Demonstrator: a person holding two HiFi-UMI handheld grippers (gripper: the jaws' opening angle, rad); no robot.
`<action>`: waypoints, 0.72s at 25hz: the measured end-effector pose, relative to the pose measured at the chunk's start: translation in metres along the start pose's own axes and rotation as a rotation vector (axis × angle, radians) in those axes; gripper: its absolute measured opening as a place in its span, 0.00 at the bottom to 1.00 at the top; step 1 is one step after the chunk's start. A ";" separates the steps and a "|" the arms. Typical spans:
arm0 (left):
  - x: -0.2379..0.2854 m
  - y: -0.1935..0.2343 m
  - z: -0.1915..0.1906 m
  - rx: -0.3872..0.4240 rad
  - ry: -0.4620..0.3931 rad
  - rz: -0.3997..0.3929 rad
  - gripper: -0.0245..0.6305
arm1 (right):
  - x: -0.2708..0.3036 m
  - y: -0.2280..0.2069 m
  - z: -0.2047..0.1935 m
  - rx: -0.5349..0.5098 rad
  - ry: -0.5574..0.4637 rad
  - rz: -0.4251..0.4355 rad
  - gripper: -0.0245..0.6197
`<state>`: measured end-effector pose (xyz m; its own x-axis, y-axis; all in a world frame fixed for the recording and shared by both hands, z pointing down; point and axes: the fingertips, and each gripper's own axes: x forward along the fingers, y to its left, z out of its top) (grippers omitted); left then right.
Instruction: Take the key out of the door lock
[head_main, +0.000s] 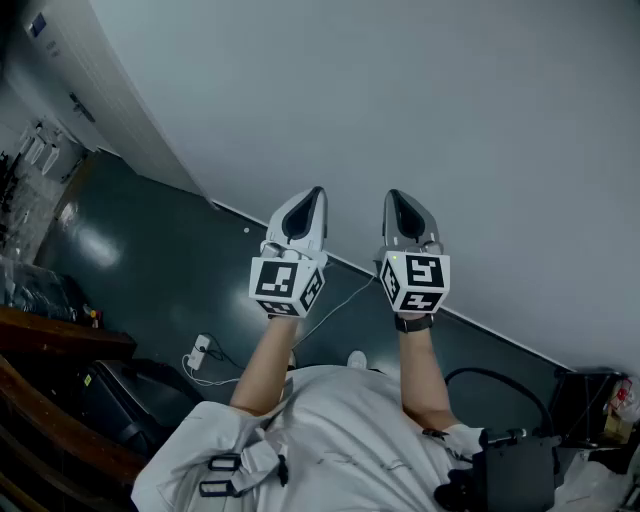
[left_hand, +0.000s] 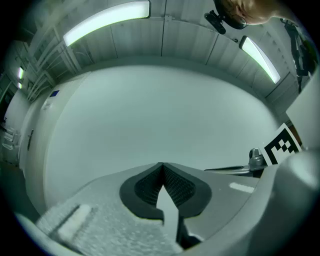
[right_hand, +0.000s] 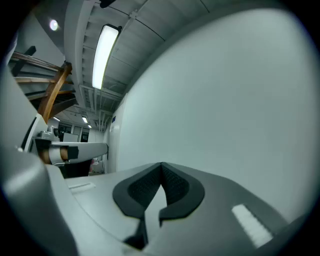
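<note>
We hold the left hand-held gripper (head_main: 313, 200) and right hand-held gripper (head_main: 394, 202) level, jaws together and empty, pointing at 12 o'clock toward a bare wall (head_main: 450, 100); key and lock are out of view.

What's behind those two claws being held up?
A bare white wall, behind the shut, empty left gripper and right gripper. The patch they cover is hidden; no lock or key shows.
</note>
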<state>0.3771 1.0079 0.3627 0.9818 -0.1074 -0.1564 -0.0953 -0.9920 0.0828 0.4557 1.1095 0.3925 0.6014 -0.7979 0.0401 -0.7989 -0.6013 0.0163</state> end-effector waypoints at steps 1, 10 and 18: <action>0.000 0.003 0.000 0.005 0.001 0.007 0.04 | 0.004 0.002 0.000 -0.001 0.000 0.009 0.04; -0.037 0.052 0.007 0.011 0.013 0.172 0.04 | 0.035 0.071 -0.004 0.007 0.011 0.222 0.04; -0.110 0.126 0.024 0.048 0.006 0.434 0.04 | 0.076 0.182 -0.004 0.024 0.014 0.498 0.04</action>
<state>0.2531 0.8933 0.3670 0.8500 -0.5149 -0.1113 -0.5069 -0.8569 0.0935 0.3557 0.9397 0.4028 0.1466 -0.9879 0.0503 -0.9885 -0.1482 -0.0310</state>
